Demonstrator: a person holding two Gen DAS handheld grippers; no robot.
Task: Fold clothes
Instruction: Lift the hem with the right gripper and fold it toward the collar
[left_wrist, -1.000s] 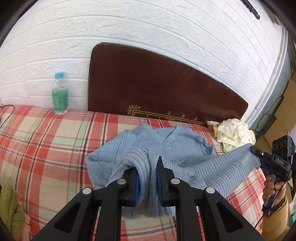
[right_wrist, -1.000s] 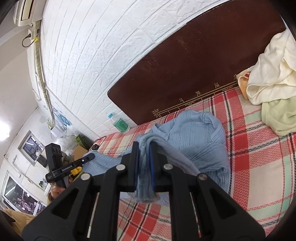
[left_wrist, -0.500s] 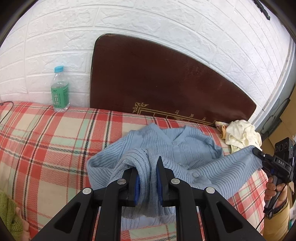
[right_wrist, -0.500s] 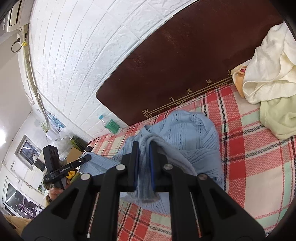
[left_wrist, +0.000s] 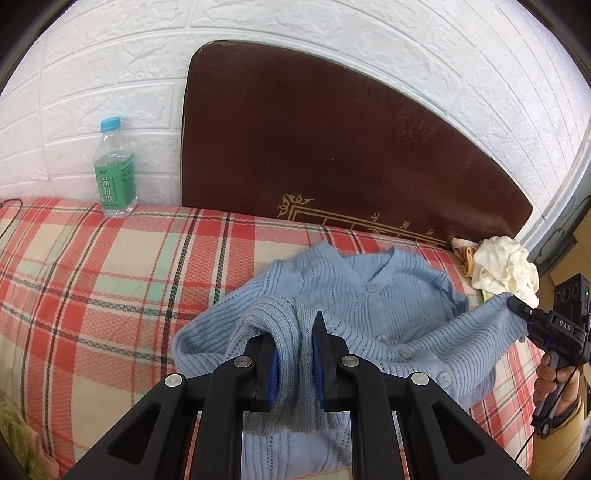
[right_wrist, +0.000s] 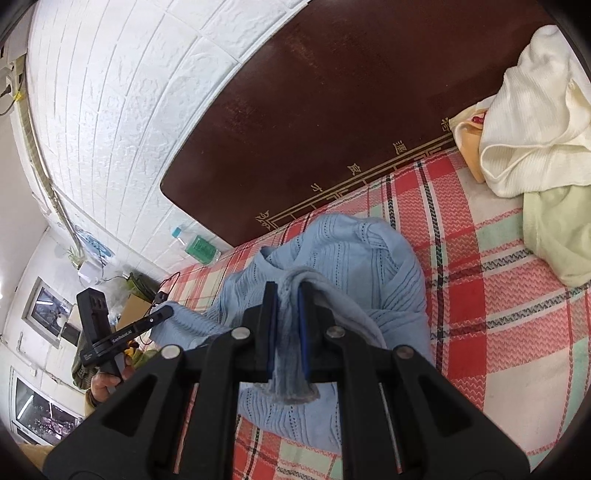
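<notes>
Light blue ribbed knit cardigan (left_wrist: 388, 317) lies front-up on the bed's red, cream and green plaid cover (left_wrist: 110, 280), collar toward the dark brown headboard (left_wrist: 332, 147) with gold border pattern. Buttons run down the middle.

Left tool (left_wrist: 294, 354), black with blue pads, is clamped on a bunched fold of one sleeve; knit hangs down between the pads. Right tool (right_wrist: 287, 325) likewise pinches the cuff end of the other sleeve, which droops below its pads. Each tool shows in the other's view: right tool at the far right edge with a hand (left_wrist: 554, 380) on its grip, sleeve stretched out to its tips; left tool low at the left, sleeve lifted off the cover.

Clear plastic bottle (left_wrist: 114, 170), blue cap, green label, stands upright by the white brick-pattern wall (left_wrist: 92, 74), left of the headboard. Crumpled cream cloth (left_wrist: 506, 269) sits at the headboard's right corner, pale green fabric (right_wrist: 557, 229) just beside it.
</notes>
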